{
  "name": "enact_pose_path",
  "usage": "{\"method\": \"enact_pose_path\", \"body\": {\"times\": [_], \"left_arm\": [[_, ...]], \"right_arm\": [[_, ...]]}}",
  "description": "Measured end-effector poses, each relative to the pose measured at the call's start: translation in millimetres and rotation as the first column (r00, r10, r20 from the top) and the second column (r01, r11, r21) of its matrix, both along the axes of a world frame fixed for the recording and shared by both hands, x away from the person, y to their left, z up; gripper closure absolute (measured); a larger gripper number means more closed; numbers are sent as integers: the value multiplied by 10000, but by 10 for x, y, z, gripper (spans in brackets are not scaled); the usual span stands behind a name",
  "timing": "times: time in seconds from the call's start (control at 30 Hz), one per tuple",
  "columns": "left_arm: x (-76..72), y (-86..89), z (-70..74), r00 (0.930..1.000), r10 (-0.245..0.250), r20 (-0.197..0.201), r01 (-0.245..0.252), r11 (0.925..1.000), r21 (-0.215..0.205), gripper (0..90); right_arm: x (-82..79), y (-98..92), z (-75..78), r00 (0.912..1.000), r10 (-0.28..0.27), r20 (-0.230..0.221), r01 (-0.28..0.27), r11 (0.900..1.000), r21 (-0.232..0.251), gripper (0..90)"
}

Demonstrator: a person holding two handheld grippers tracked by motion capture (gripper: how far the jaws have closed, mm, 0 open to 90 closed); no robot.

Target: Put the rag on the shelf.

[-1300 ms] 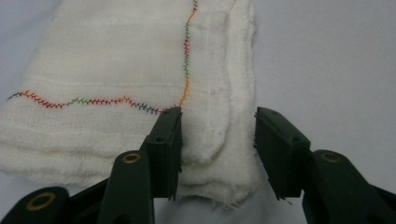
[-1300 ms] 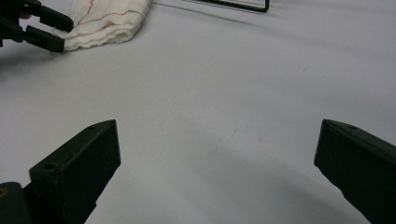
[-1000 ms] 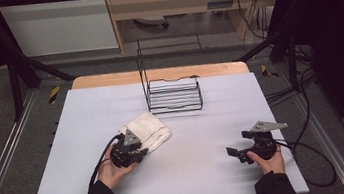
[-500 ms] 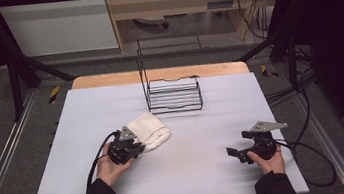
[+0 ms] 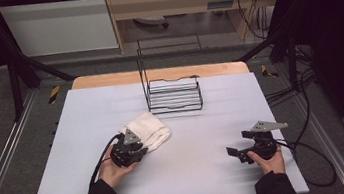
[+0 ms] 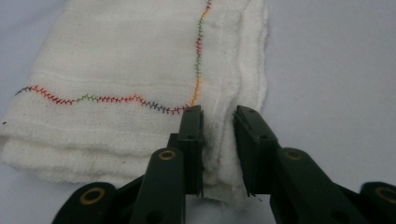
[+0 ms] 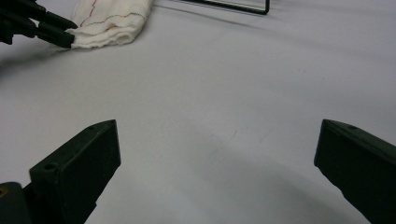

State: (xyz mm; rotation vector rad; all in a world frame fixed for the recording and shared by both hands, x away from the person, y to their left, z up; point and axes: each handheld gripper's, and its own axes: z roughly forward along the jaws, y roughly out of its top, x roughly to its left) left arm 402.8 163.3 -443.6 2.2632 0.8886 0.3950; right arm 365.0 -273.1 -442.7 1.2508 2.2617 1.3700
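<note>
While the folded white cloth (image 6: 135,79) lies on the table (image 5: 67,156) before a wire rack (image 5: 173,94), the left gripper (image 6: 218,135) pinches its near hem, jaws just reopening slightly (perhaps regripping); the right gripper (image 7: 215,163) waits aside, jaws spread

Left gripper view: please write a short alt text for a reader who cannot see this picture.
The left gripper has its two black jaws around the near edge of a folded white cloth, whose jaws have just been opening. The cloth has a wavy line of coloured stitching and lies on a pale grey table.
</note>
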Motion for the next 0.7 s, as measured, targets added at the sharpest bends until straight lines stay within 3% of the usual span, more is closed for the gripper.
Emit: {"method": "enact_pose_path", "body": {"times": [0.07, 0.27, 0.7], "left_arm": [[7, 4, 1, 9999, 100, -3, -100, 9999, 6, 789], [12, -39, 25, 10000, 12, 95, -16, 9990, 446, 835], [4, -19, 50, 9971, -128, -751, 96, 9991, -421, 846]], "right_arm": [[-4, 0, 9, 10000, -19, -25, 19, 10000, 34, 9], [0, 5, 3, 10000, 35, -33, -35, 10000, -9, 9], [5, 3, 1, 9999, 125, -16, -125, 9999, 10, 10]]}}
